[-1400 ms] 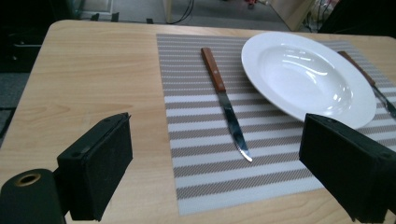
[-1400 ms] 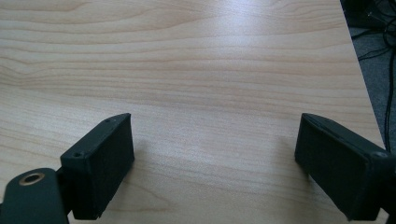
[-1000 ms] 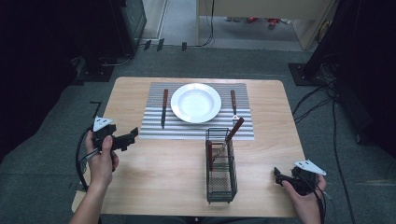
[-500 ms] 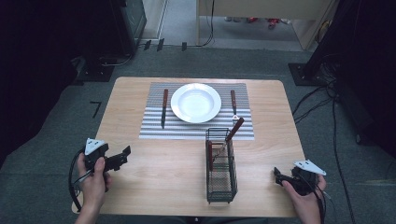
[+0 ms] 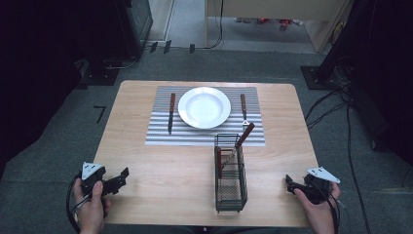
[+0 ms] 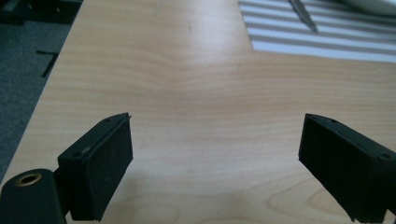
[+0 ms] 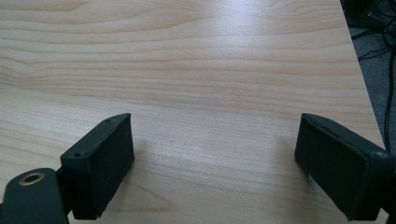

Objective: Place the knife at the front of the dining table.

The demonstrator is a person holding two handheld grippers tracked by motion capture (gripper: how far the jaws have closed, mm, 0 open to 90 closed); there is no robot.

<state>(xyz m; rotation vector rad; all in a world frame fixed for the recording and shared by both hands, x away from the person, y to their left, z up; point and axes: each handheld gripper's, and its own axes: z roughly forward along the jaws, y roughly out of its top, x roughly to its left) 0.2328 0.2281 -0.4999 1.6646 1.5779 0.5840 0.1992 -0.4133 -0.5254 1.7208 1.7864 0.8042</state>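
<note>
A white plate (image 5: 204,107) sits on a striped placemat (image 5: 160,134) at the table's far middle. A brown-handled knife (image 5: 171,112) lies left of the plate, and a second utensil (image 5: 243,108) lies right of it. A black wire caddy (image 5: 230,175) stands in front of the mat with brown-handled cutlery (image 5: 242,137) leaning in it. My left gripper (image 5: 122,176) is open over the near left corner; its own view shows bare wood between the jaws (image 6: 215,144) and the knife's tip (image 6: 303,16). My right gripper (image 5: 288,184) is open near the right front edge, jaws wide over bare wood (image 7: 215,149).
The wooden table (image 5: 146,156) is ringed by grey carpet. Cables (image 5: 341,112) trail on the floor at the right. Dark equipment stands at the far left and right. The table's right edge (image 7: 359,70) lies close to my right gripper.
My left gripper has drawn back from the mat's left side toward the near left corner of the table. The right gripper has stayed put.
</note>
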